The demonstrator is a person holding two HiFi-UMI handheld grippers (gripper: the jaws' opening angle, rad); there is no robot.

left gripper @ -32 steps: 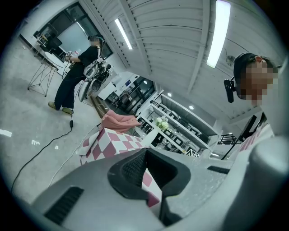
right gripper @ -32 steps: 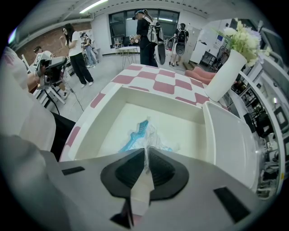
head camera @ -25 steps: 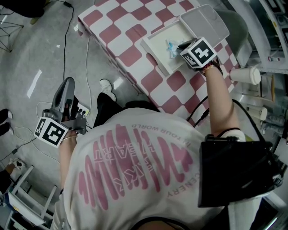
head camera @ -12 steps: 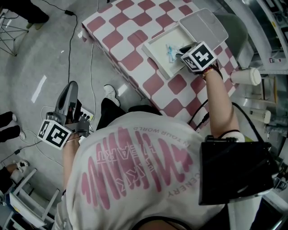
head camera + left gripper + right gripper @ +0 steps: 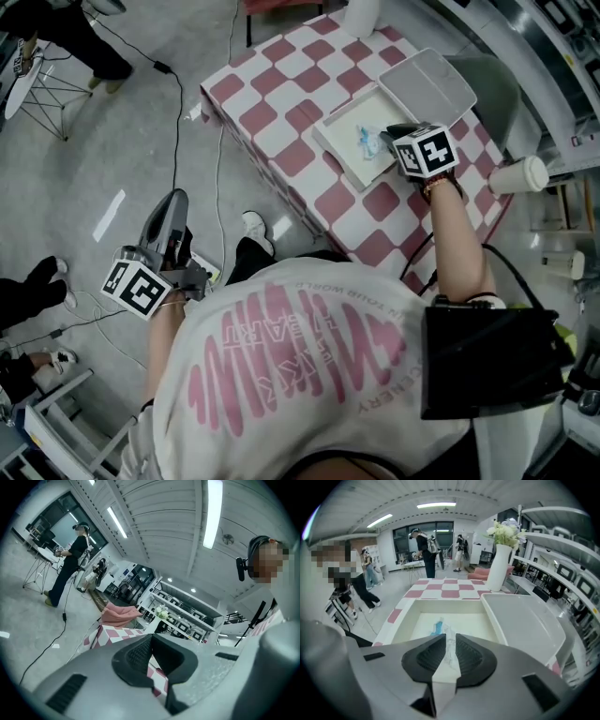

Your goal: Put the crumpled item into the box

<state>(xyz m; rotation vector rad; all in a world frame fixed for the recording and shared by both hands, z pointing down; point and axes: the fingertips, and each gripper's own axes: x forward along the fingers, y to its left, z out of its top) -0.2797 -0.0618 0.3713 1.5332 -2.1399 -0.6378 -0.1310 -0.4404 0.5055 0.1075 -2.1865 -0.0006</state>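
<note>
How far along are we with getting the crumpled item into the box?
Done: the crumpled item lies on the floor of the box. In hand: nothing. The right gripper hangs over the box, its jaws closing with the pads pressing on nothing. The left gripper is shut and empty, off beside the table. Left: only pulling the right gripper clear, I'd judge.

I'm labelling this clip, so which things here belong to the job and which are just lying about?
In the job: crumpled item, lying in the box; right gripper over it, jaws closing, nothing pinched between them.
Lying about: box lid; vase of flowers; white cup; left gripper, held off the checkered table.
</note>
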